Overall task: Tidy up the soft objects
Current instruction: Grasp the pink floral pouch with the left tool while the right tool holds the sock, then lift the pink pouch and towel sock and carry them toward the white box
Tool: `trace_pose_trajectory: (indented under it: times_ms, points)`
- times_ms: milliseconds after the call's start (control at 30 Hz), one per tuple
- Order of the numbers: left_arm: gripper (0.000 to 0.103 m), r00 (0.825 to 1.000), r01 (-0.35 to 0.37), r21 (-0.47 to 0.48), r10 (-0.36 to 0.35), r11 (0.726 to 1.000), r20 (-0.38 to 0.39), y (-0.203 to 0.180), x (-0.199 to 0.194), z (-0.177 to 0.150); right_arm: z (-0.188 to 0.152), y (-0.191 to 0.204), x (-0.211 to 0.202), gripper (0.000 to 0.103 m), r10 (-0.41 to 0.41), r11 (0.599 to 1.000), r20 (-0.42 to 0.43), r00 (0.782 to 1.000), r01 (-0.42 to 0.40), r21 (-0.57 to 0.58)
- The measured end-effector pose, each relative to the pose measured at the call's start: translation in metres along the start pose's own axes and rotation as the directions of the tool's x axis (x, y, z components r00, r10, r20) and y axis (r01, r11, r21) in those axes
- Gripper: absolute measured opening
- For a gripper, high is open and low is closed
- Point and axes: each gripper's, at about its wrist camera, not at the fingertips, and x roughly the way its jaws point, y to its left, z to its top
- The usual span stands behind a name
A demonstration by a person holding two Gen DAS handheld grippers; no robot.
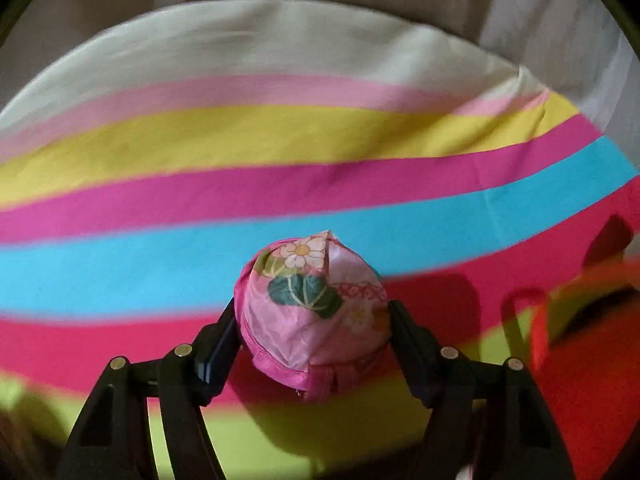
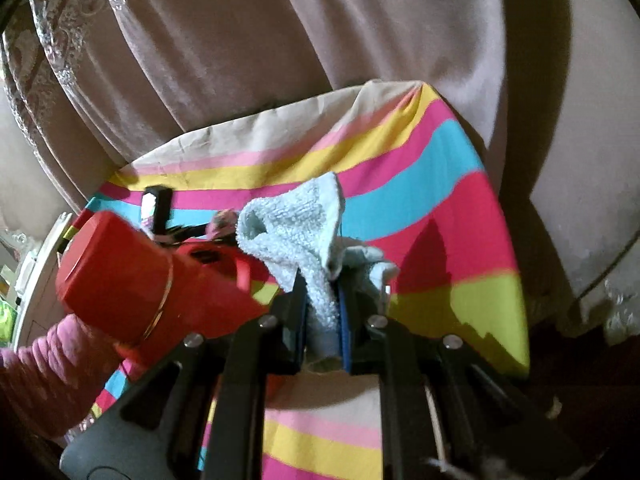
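Note:
A round pink pouch (image 1: 312, 300) printed with flowers and green leaves sits between the black fingers of my left gripper (image 1: 313, 314), and both pads press on its sides just above the striped cloth (image 1: 200, 264). My right gripper (image 2: 322, 280) is shut on a light blue terry towel (image 2: 288, 224), whose loose folds stand up above the jaws. In the right wrist view the left tool's red body (image 2: 120, 276) is at the left with the pouch (image 2: 222, 220) beyond it, held by a hand in a pink sleeve (image 2: 44, 376).
A cloth with pink, yellow, blue, red and lime stripes (image 2: 440, 220) covers the raised surface under both grippers. Beige curtains (image 2: 240, 60) hang close behind it. A blurred red shape (image 1: 540, 320) crosses the right edge of the left wrist view.

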Motion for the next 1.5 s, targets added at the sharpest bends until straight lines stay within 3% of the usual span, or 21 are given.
trace_pose_trajectory:
  times_ms: [100,233,333,467,700,1033,1500]
  points:
    - [0.071,1.000,-0.012,-0.092,0.013,0.996,0.007,0.018,-0.049,-0.050,-0.025,-0.002,-0.002,0.017,-0.012,0.999,-0.037,0.999,0.013,0.039]
    - [0.071,1.000,-0.014,-0.145,0.016,0.989,0.011,0.027,-0.101,-0.109,-0.072,0.001,-0.007,0.017,-0.021,0.997,-0.086,0.996,0.028,0.075]
    - [0.071,1.000,0.009,-0.188,-0.005,0.982,0.021,0.017,-0.142,-0.160,-0.100,0.006,-0.012,0.017,-0.055,0.996,-0.095,0.994,0.061,0.060]
    - [0.071,0.999,0.035,-0.208,-0.032,0.978,0.018,-0.005,-0.168,-0.202,-0.132,0.010,-0.018,0.017,-0.064,0.994,-0.122,0.990,0.074,0.080]
    - [0.071,1.000,0.020,-0.204,-0.015,0.979,0.026,-0.027,-0.206,-0.244,-0.163,0.030,-0.028,0.017,-0.050,0.997,-0.128,0.990,0.058,0.057]
    - [0.072,0.997,-0.002,-0.167,0.016,0.986,0.080,-0.047,-0.254,-0.276,-0.198,0.049,-0.058,0.017,0.001,0.997,-0.070,0.998,0.005,0.078]
    - [0.072,0.996,-0.009,-0.179,0.025,0.984,0.090,-0.051,-0.276,-0.300,-0.200,0.049,-0.088,0.017,0.041,0.992,-0.014,0.999,-0.039,0.119]
